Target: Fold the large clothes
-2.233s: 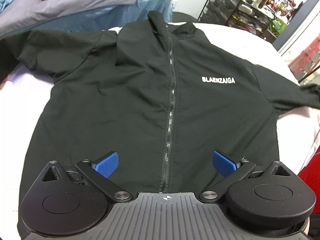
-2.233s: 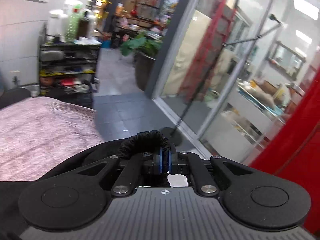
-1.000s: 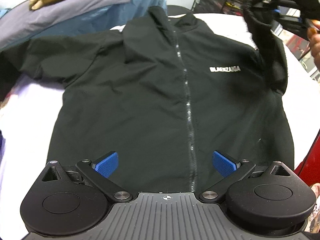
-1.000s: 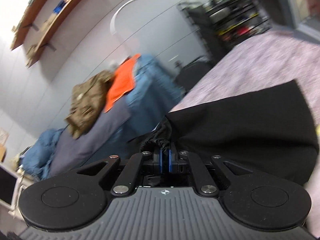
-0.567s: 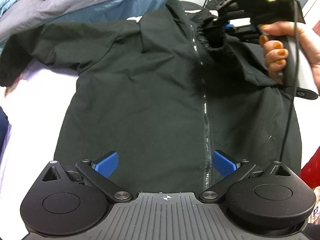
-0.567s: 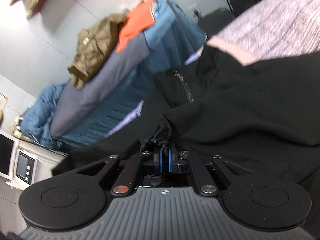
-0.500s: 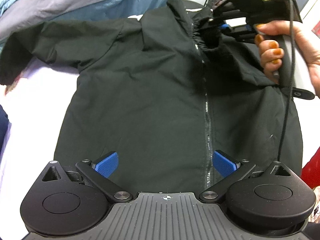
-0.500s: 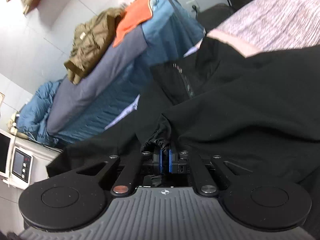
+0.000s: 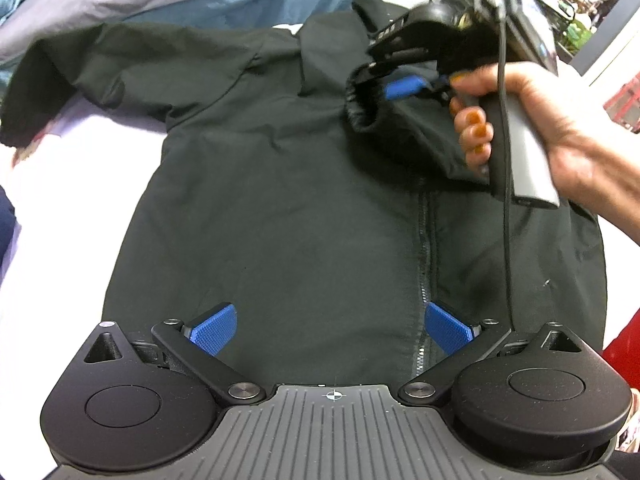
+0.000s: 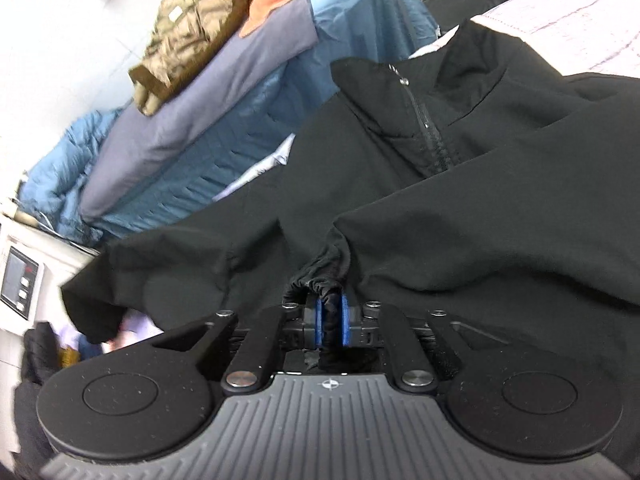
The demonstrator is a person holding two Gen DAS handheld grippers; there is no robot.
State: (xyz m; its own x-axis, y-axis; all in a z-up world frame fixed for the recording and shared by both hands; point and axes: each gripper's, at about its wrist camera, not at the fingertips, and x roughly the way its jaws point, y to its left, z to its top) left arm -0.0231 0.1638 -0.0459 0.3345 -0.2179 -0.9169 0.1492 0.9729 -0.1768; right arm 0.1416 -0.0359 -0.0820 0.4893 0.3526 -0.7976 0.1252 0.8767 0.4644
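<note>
A black zip-front jacket of thin woven fabric [image 9: 304,208] is laid face up on a pale, cloth-covered surface [image 9: 52,216]. Its long axis runs from the near hem to the far collar [image 10: 404,80], and the zip [image 9: 424,264] follows that line. One sleeve is stretched out to the left [image 9: 80,76]; the other sleeve [image 9: 420,128] is folded across the chest, its elasticated cuff [image 10: 320,280] pointing left over the upper zip.

No writing can be read on the jacket now: the white chest lettering seen a second ago is covered by the folded sleeve.

The left tool [image 9: 328,326] is held above the near hem with its blue pads [image 9: 214,328] spread wide and nothing between them. The right tool [image 10: 332,322], held by a hand with orange-painted nails [image 9: 532,120], is seen over the far right chest. Its jaws have just been opening; the gathered cuff is lodged in the narrow gap between the blue pads, and whether it is pressed by them cannot be told.

Since a second ago the sleeve has been carried from above the right shoulder to the chest. Blue and grey bedding [image 10: 224,112] with an olive garment [image 10: 188,32] on top lies beyond the far edge.
</note>
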